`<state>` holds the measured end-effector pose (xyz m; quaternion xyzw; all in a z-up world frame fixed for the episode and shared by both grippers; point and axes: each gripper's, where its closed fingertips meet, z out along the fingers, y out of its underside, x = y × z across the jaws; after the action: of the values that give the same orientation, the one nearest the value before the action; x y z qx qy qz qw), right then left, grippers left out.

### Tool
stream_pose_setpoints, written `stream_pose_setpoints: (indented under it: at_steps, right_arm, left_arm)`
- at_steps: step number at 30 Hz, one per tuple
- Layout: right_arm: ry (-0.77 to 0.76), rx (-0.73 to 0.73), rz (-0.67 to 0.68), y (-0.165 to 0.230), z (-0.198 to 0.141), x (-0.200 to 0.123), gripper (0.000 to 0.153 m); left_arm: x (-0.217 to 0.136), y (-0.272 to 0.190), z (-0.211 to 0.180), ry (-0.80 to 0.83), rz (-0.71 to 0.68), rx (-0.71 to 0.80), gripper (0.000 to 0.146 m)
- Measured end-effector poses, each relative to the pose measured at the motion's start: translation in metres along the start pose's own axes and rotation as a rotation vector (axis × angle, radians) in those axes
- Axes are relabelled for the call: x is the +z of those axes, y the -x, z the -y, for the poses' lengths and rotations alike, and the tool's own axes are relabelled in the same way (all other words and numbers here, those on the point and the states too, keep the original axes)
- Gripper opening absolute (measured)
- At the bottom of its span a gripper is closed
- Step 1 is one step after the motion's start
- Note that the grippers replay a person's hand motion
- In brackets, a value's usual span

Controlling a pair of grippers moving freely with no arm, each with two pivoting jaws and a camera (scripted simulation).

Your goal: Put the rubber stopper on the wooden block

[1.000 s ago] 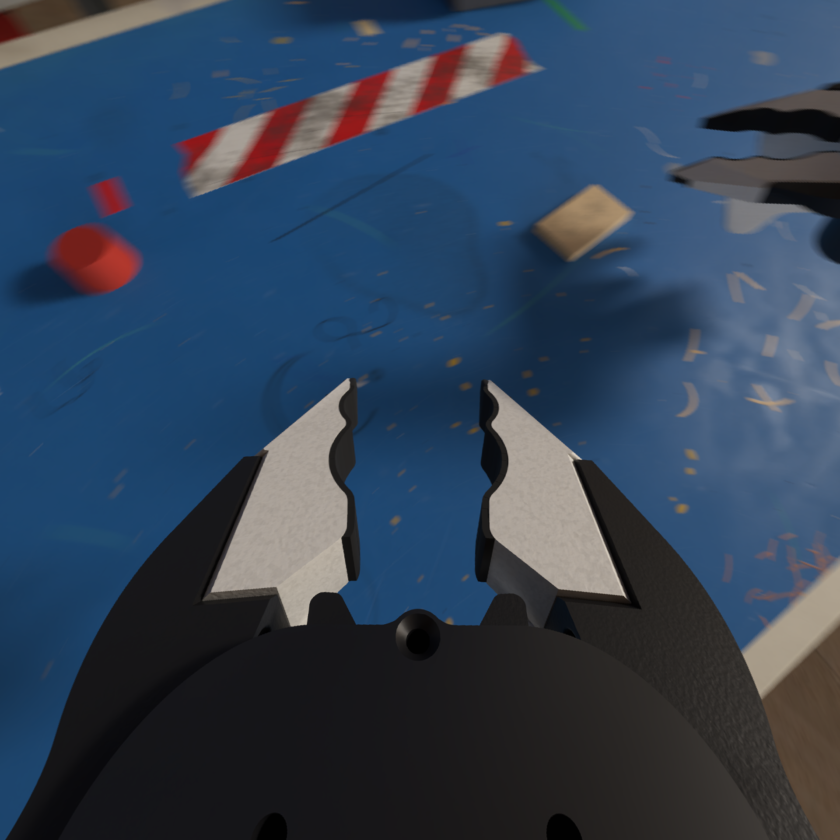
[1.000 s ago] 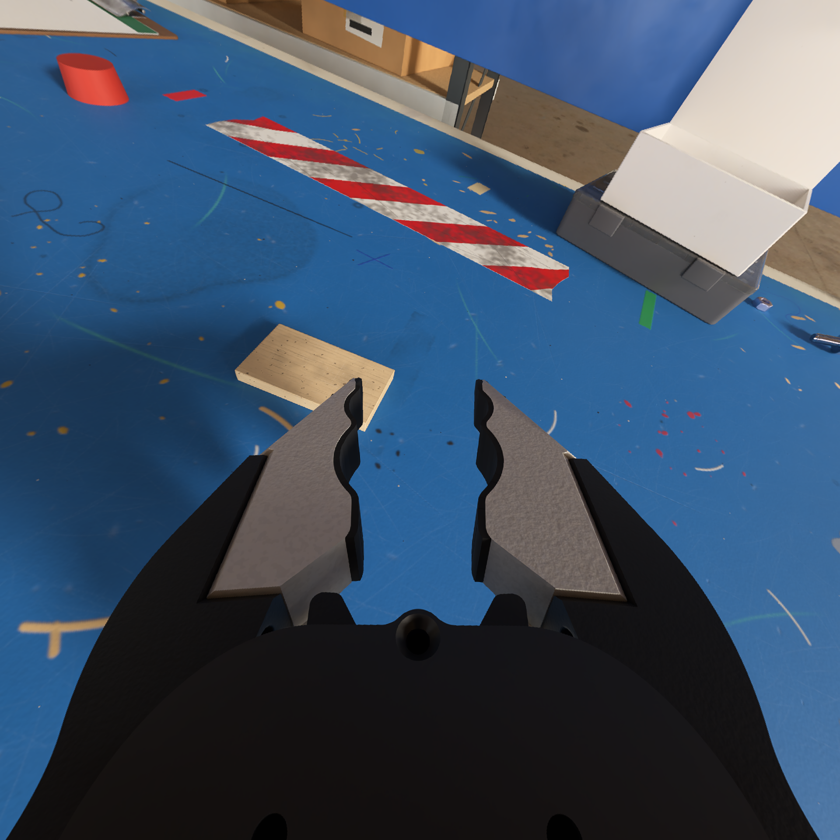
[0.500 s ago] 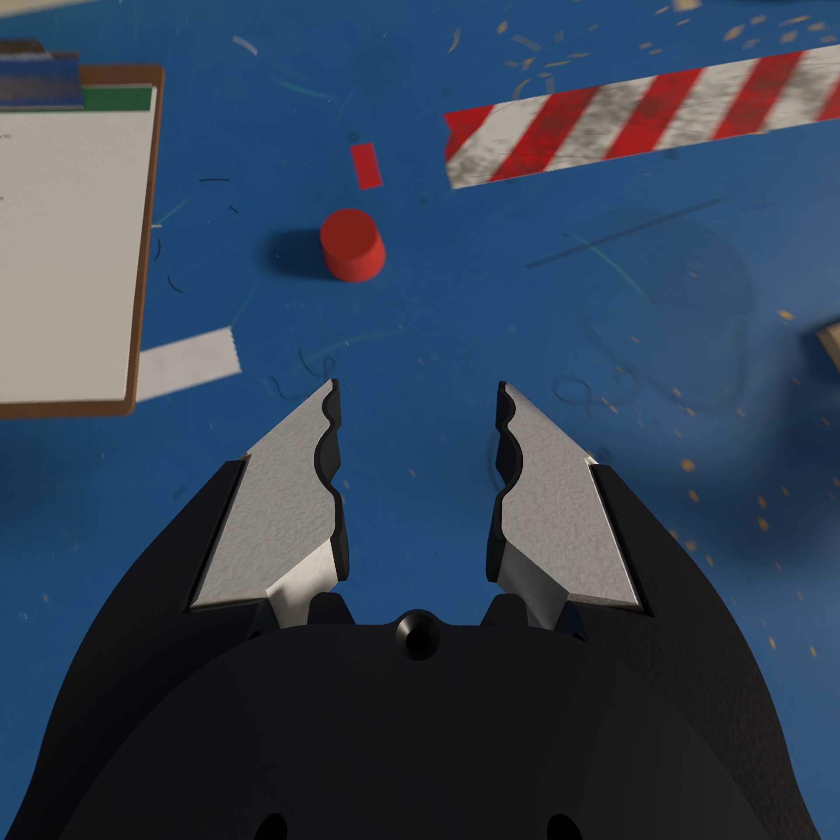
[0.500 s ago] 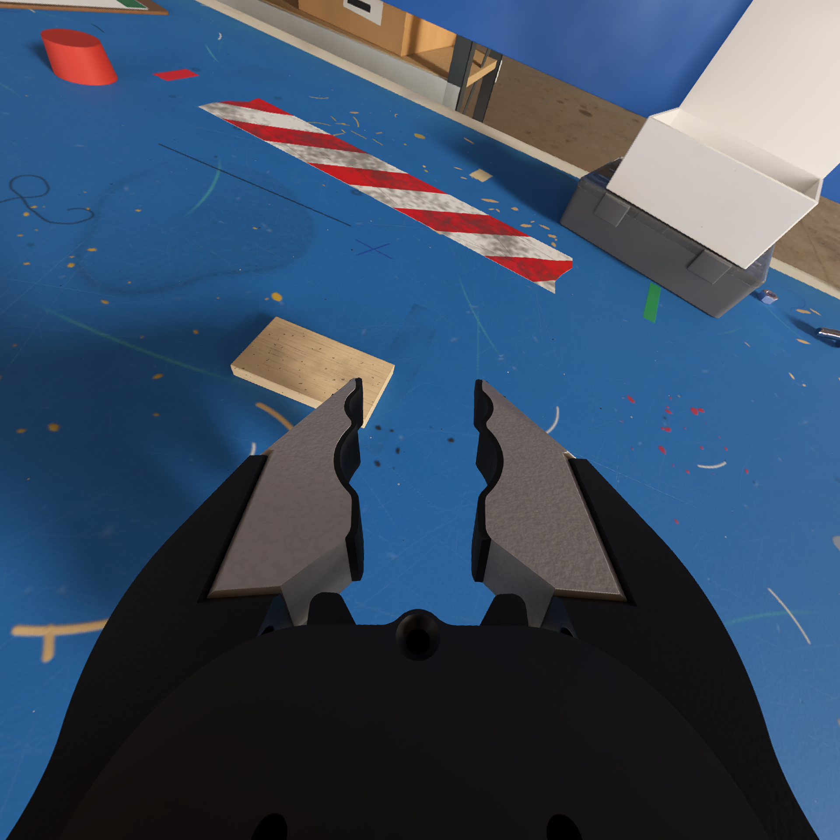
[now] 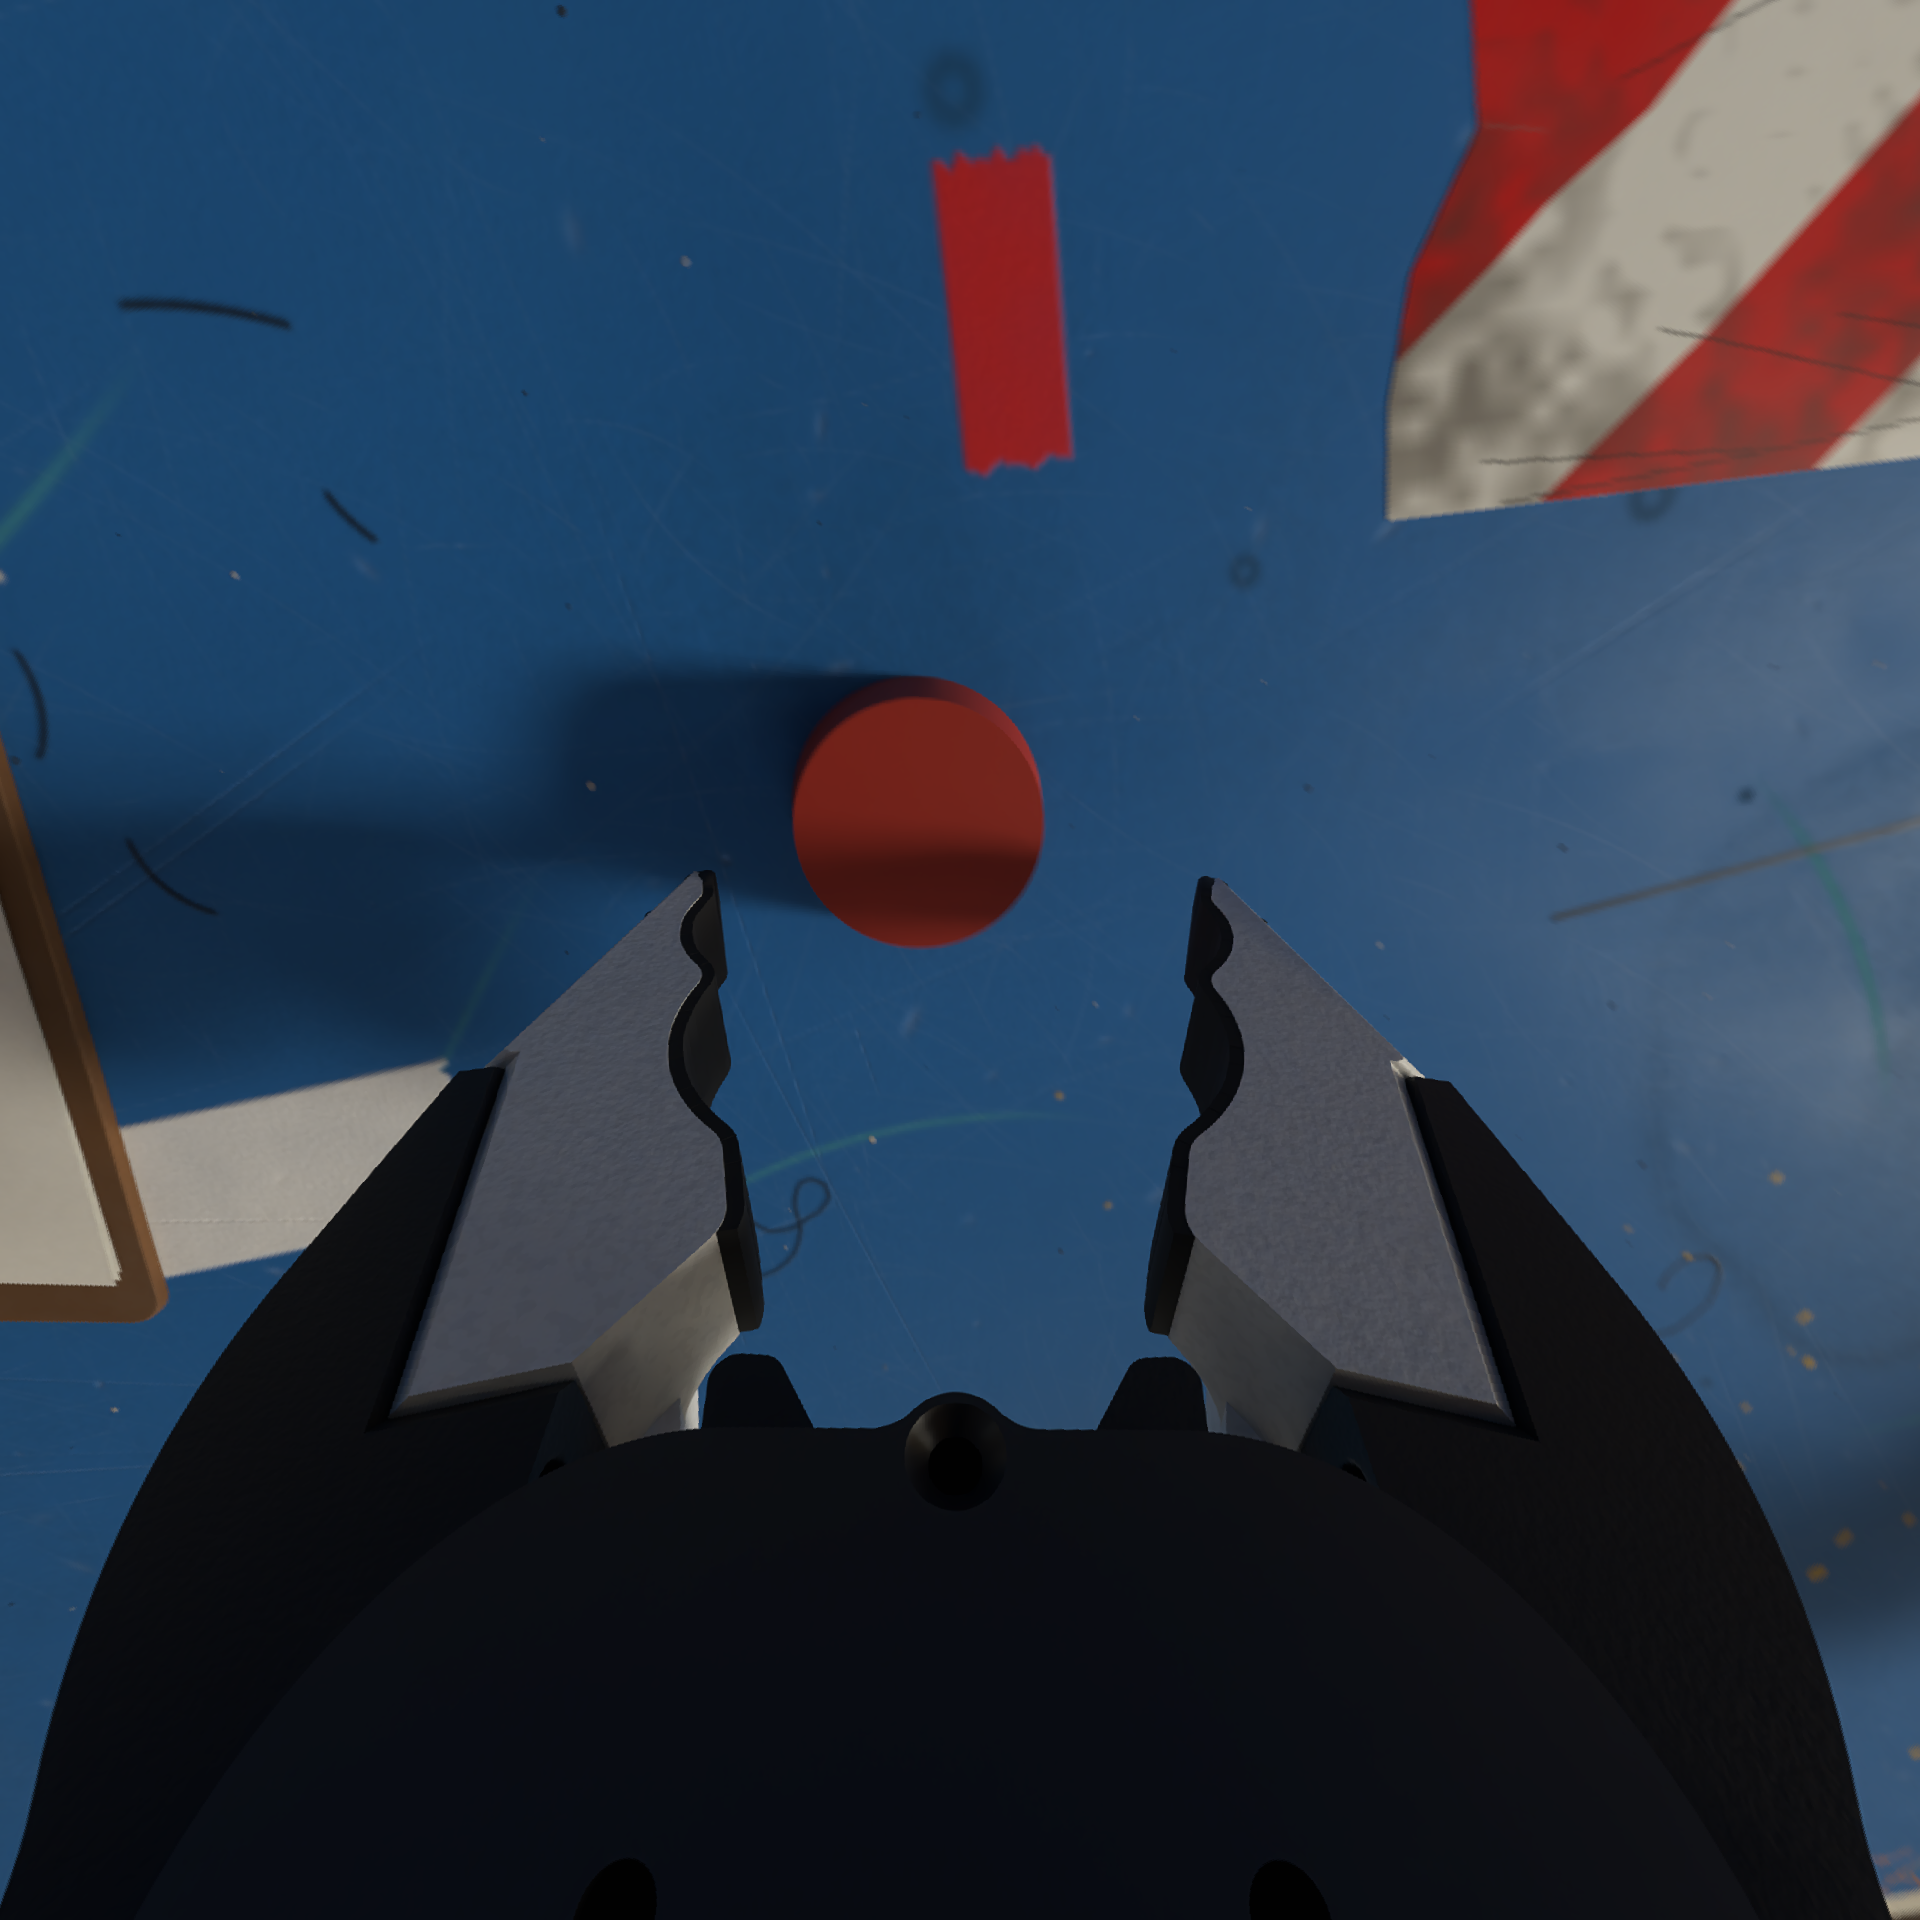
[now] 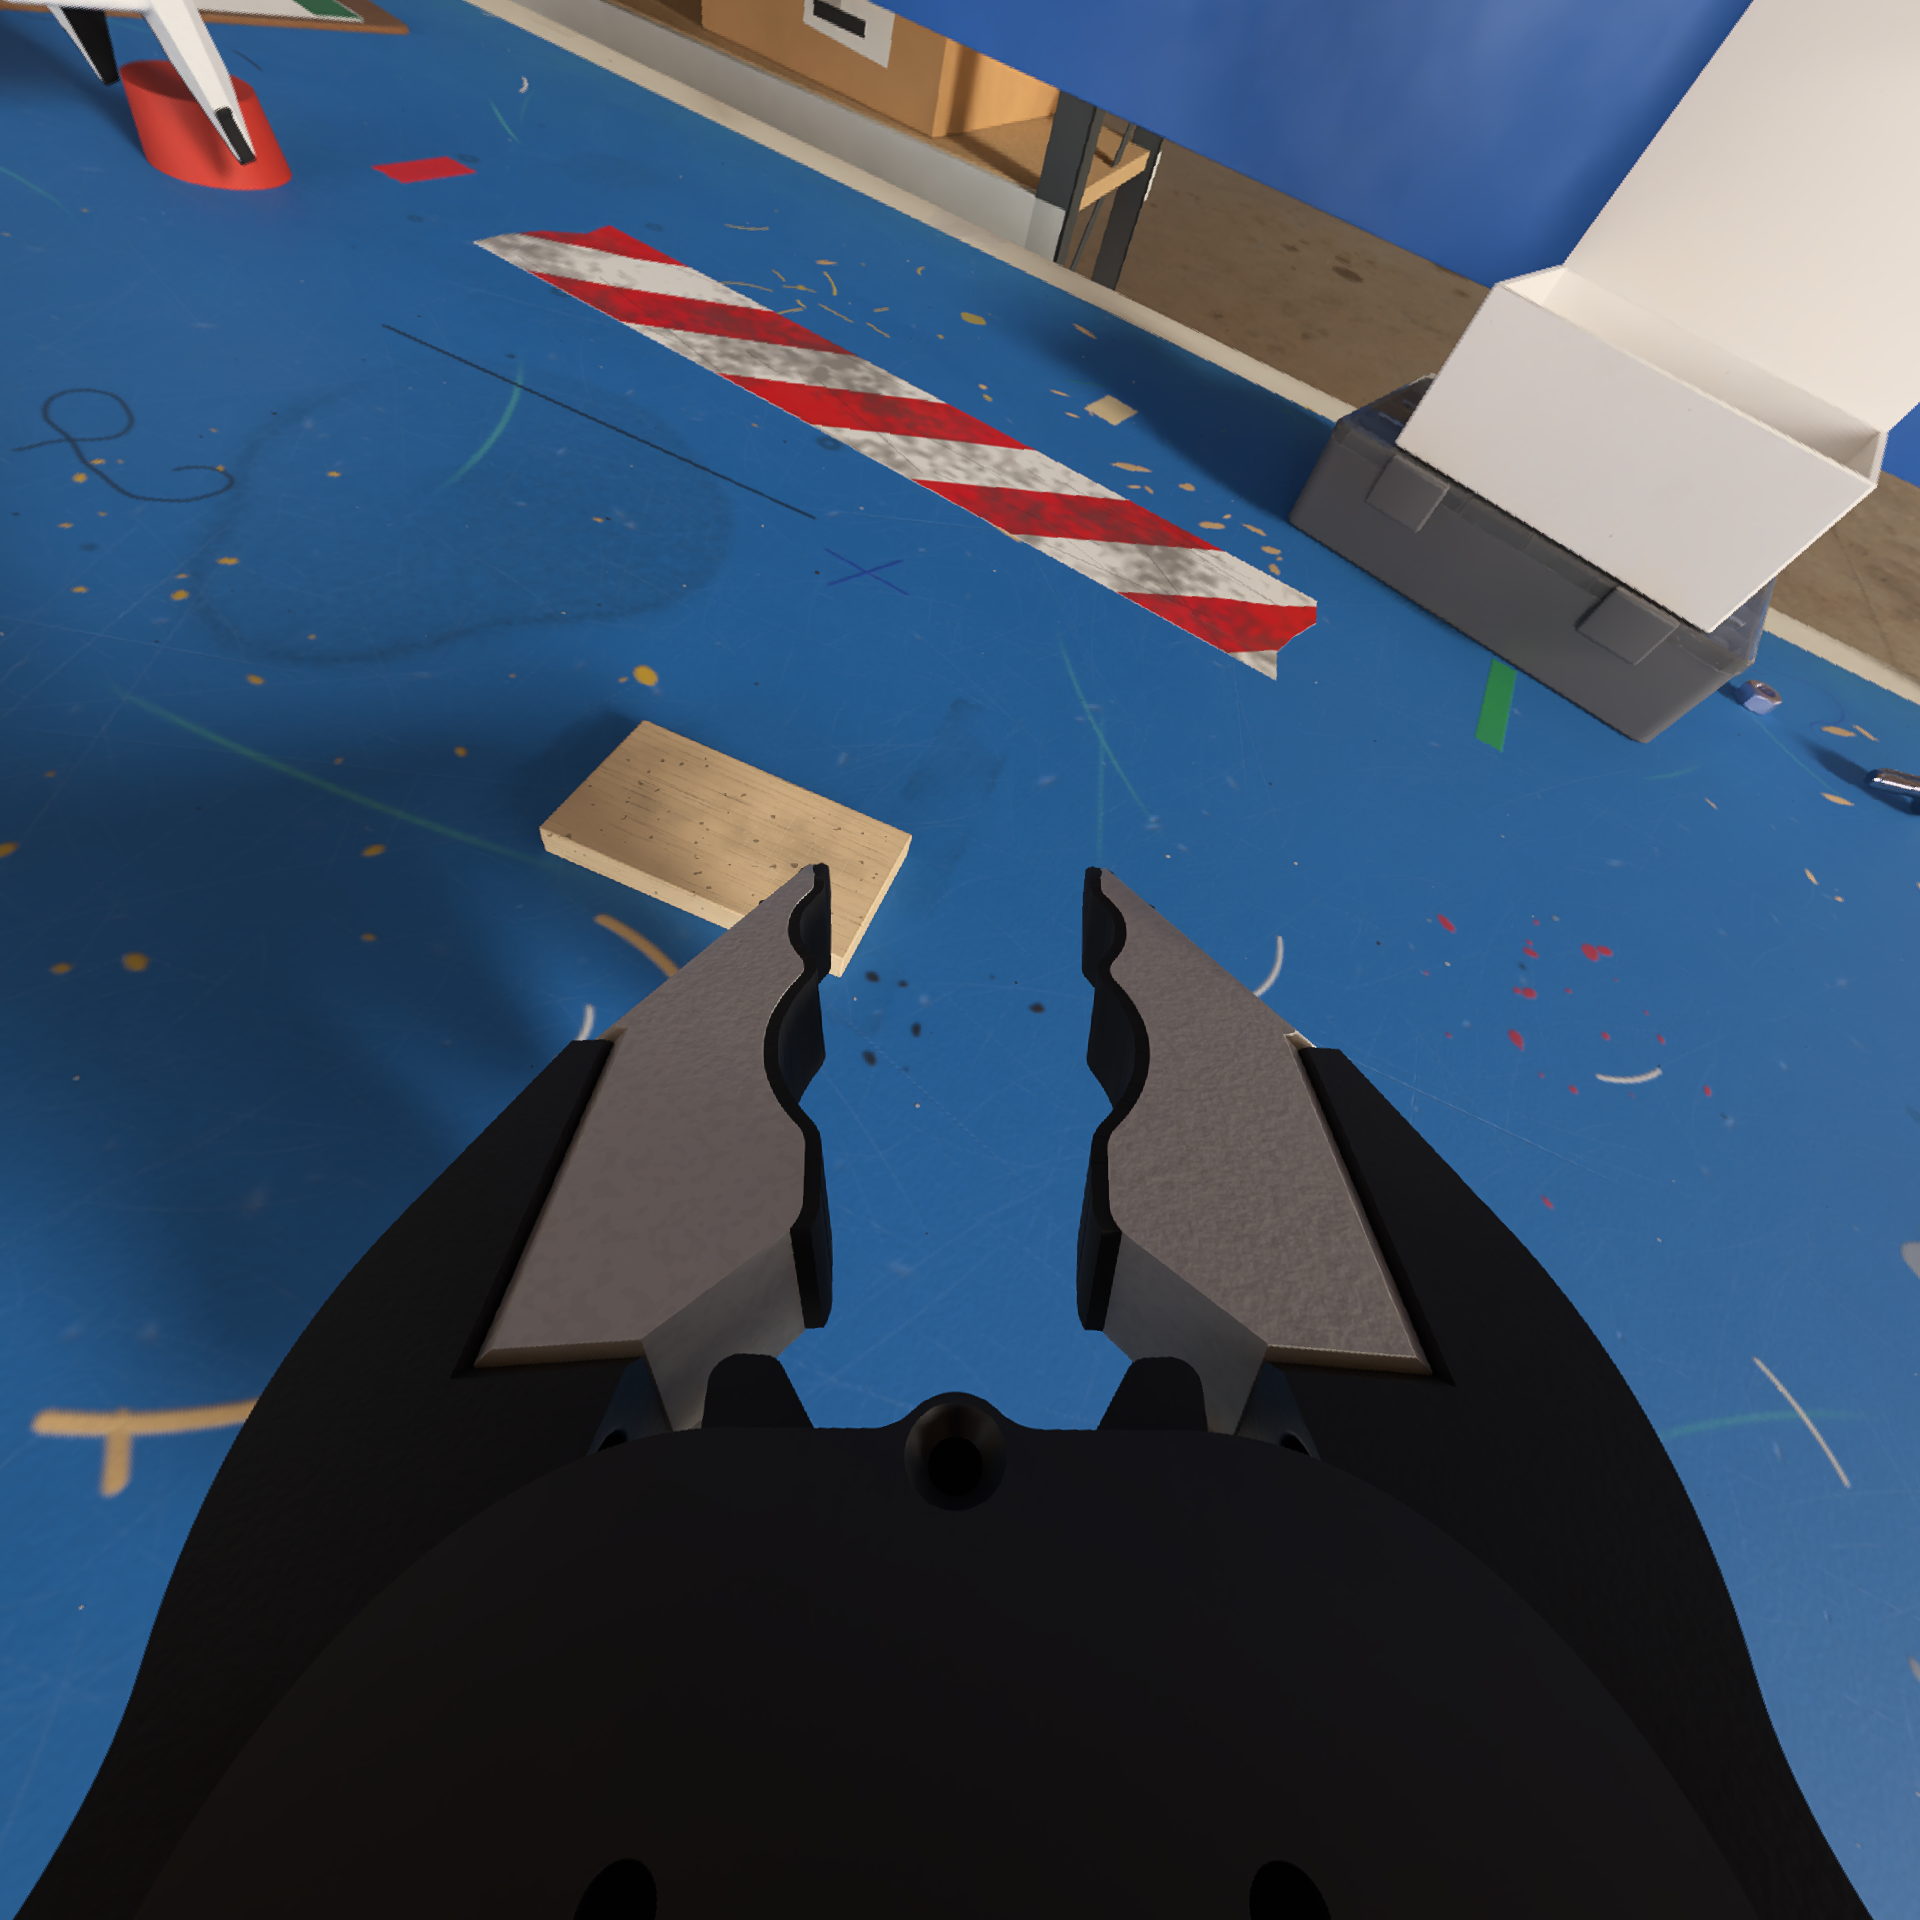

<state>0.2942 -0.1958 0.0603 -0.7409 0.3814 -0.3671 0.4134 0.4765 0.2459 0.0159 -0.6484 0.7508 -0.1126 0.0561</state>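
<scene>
The red rubber stopper (image 5: 916, 816) stands on the blue table, seen from above in the left wrist view, just beyond my fingertips. My left gripper (image 5: 953, 883) is open and empty above it. In the right wrist view the stopper (image 6: 197, 135) is at the far left with the left gripper's white fingers (image 6: 197, 78) straddling it. The flat wooden block (image 6: 717, 826) lies on the table just left of my right gripper (image 6: 956, 883), which is open and empty; its left fingertip overlaps the block's near corner in the picture.
A red-and-white striped tape strip (image 6: 894, 426) and a small red tape piece (image 5: 1003, 312) lie on the table. A clipboard (image 5: 62, 1091) is at the left. A grey case (image 6: 1507, 571) with a white box (image 6: 1662, 416) on it stands at the back right.
My left gripper has swung left and come down over the stopper, which now fills the view just ahead of the fingertips, and its jaws have opened wider. The right gripper has barely moved.
</scene>
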Motion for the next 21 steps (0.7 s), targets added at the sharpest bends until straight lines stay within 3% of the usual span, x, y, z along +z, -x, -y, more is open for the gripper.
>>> stream_pose_setpoints:
  at_steps: [6, 7, 8, 9, 15, 18, 21]
  right_arm:
    - [0.012, -0.031, -0.004, 0.003, -0.001, 0.001, 0.049]
    - [0.013, -0.035, -0.005, 0.003, -0.001, 0.001, 0.048]
    - [0.013, -0.037, -0.005, 0.003, -0.001, 0.001, 0.048]
    - [0.013, -0.038, -0.005, 0.003, -0.001, 0.001, 0.048]
    - [0.008, -0.034, -0.006, 0.003, -0.001, 0.001, 0.048]
    - [0.007, -0.022, -0.003, 0.002, -0.001, 0.001, 0.048]
    - [0.008, -0.016, 0.0, 0.002, -0.001, 0.001, 0.047]
  left_arm:
    - [0.006, 0.008, 0.008, -0.023, 0.057, 0.018, 0.09]
    - [0.004, 0.008, 0.007, -0.035, 0.054, 0.033, 0.08]
    - [0.004, 0.008, 0.006, -0.037, 0.052, 0.047, 0.059]
    - [0.004, 0.007, 0.005, -0.041, 0.049, 0.062, 0.051]
    - [-0.005, 0.005, -0.007, -0.054, 0.007, 0.101, 0.045]
    - [-0.032, 0.002, -0.005, -0.119, -0.03, 0.118, 0.045]
    - [-0.085, -0.009, 0.005, -0.251, -0.081, 0.166, 0.045]
